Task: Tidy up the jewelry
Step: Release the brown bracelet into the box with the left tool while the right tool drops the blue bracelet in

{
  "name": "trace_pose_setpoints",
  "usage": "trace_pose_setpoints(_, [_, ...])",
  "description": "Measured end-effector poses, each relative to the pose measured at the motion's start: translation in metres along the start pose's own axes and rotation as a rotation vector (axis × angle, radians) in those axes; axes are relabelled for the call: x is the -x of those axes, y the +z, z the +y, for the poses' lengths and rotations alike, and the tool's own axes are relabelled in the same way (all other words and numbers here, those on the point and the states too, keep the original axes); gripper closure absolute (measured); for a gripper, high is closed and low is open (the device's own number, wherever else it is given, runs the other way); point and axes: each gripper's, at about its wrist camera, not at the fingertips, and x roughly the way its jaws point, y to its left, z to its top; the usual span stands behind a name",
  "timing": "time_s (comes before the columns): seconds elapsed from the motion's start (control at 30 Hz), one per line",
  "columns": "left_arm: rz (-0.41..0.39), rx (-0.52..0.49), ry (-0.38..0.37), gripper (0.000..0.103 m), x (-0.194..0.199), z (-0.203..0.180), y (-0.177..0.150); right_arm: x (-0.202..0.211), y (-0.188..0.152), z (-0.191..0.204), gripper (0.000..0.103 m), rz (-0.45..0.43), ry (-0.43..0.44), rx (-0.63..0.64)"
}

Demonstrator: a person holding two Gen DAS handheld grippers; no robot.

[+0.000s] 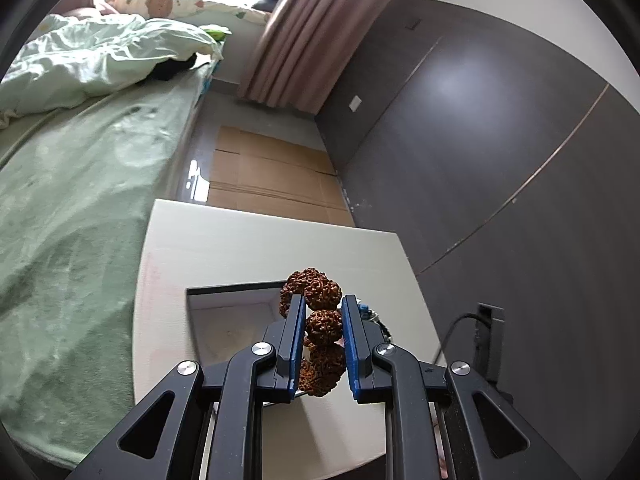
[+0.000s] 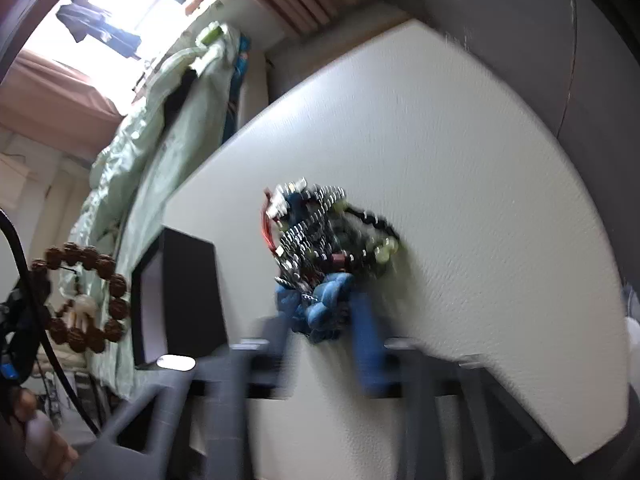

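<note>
**A:** What does the left wrist view show?

**B:** The left gripper [image 1: 322, 316] points down over a white table [image 1: 224, 240]. Its blue pads are clamped on a bracelet of knobbly brown beads [image 1: 316, 320], which hangs between them. Below and to the left sits an open box [image 1: 224, 316] with a dark rim and a pale inside. The bracelet is above the box's right edge, not yet in it. The part of the box on view looks empty. Far left lies a bed with green covers [image 1: 72, 200].

**A:** And the right wrist view?

**B:** It is badly blurred. The right gripper [image 2: 326, 328] is at the near edge of a tangled pile of jewelry [image 2: 328, 236] on the table: silver chains, dark beads, a red cord. A blue beaded piece [image 2: 320, 308] lies between the two pads. The pads stand a little apart, and I cannot tell whether they press on it. At far left, the brown bracelet shows as a full ring, hanging in the air beside the box.

**A:** So how far along is the sorting?

**B:** Early, I judge. One bracelet is lifted clear and near the box but not put away. The rest is one heap, well right of the box, with every piece left to separate and place.
</note>
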Motion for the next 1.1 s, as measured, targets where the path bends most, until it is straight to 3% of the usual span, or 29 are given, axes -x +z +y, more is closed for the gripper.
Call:
trace_pose_setpoints(0.43, [0.003, 0.04, 0.039, 0.084, -0.003, 0.028, -0.009, 0.077, 0.007, 0.047, 0.083, -0.16, 0.079, 0.154])
trace_pose_setpoints(0.47, [0.009, 0.046, 0.042, 0.084, -0.005, 0.031, -0.011, 0.081, 0.008, 0.051, 0.084, -0.167, 0.081, 0.166])
trace_pose_setpoints(0.5, [0.012, 0.05, 0.044, 0.084, -0.007, 0.034, -0.011, 0.084, 0.009, 0.058, 0.094, -0.174, 0.082, 0.178])
trace_pose_setpoints(0.73, [0.032, 0.082, 0.031, 0.084, -0.02, 0.048, -0.017, 0.103, 0.012, 0.091, 0.094, -0.21, 0.062, 0.269])
trace_pose_setpoints(0.83, [0.049, 0.096, -0.009, 0.073, -0.022, 0.05, -0.015, 0.105, 0.012, 0.097, 0.094, -0.209, 0.059, 0.282])
trace_pose_setpoints(0.9, [0.056, 0.1, -0.018, 0.045, -0.022, 0.051, -0.013, 0.109, 0.014, 0.104, 0.094, -0.224, 0.057, 0.297])
trace_pose_setpoints(0.93, [0.045, 0.099, -0.021, 0.04, -0.019, 0.051, -0.012, 0.112, 0.014, 0.107, 0.094, -0.23, 0.058, 0.302])
trace_pose_setpoints(1.1, [0.007, 0.106, -0.033, 0.036, -0.008, 0.054, -0.008, 0.141, 0.019, 0.128, 0.094, -0.296, 0.094, 0.335])
